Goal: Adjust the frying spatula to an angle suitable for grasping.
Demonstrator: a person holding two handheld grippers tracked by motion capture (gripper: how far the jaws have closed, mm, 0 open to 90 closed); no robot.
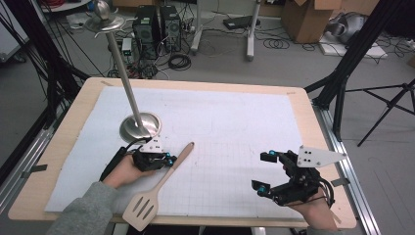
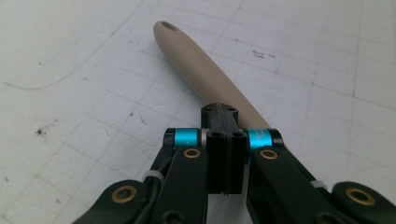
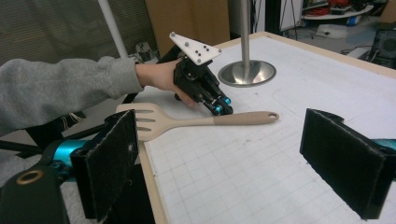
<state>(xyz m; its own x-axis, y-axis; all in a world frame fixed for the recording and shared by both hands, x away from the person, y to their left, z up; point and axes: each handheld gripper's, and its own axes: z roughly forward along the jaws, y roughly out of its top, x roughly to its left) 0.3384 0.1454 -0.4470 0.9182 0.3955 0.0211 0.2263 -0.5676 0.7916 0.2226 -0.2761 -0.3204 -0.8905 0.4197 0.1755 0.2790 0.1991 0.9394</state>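
Gridded white surface (image 1: pixel 235 127) carries a spatula (image 1: pixel 157 188) running diagonally from the steel stand (image 1: pixel 140 125) toward the near edge, left claw (image 1: pixel 169 160) clenched against its handle, right claw (image 1: pixel 264 171) released, well apart.

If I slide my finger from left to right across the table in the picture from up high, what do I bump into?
Grey-sleeved left hand → black left gripper with blue rings, shut above the beige slotted spatula's handle → bare white gridded mat → black right gripper with a grey three-cornered plate, jaws apart.
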